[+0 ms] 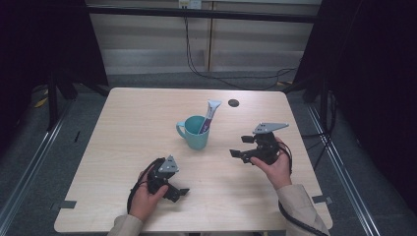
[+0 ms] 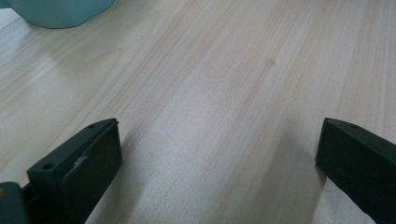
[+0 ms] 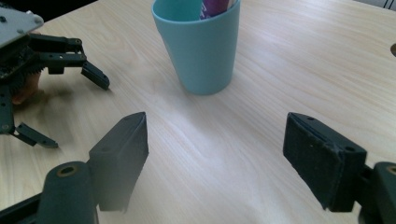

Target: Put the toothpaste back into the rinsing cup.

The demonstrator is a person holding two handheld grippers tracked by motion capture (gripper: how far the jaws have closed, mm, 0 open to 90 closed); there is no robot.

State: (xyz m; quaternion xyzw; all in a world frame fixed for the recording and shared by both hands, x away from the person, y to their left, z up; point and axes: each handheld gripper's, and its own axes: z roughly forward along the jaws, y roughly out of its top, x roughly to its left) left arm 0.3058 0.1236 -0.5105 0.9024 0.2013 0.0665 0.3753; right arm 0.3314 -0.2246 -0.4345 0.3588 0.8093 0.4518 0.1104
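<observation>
Two grippers, left gripper and right gripper, hover empty, jaws spread wide. Between them a teal mug props a toothpaste tube upright, seemingly within easy reach.

Smooth teal plastic mug on matt pale wood-grain table.

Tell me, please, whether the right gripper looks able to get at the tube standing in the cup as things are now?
Probably yes. The right gripper is open and faces the cup across bare table, and the tube leans out over the rim on its side.
</observation>
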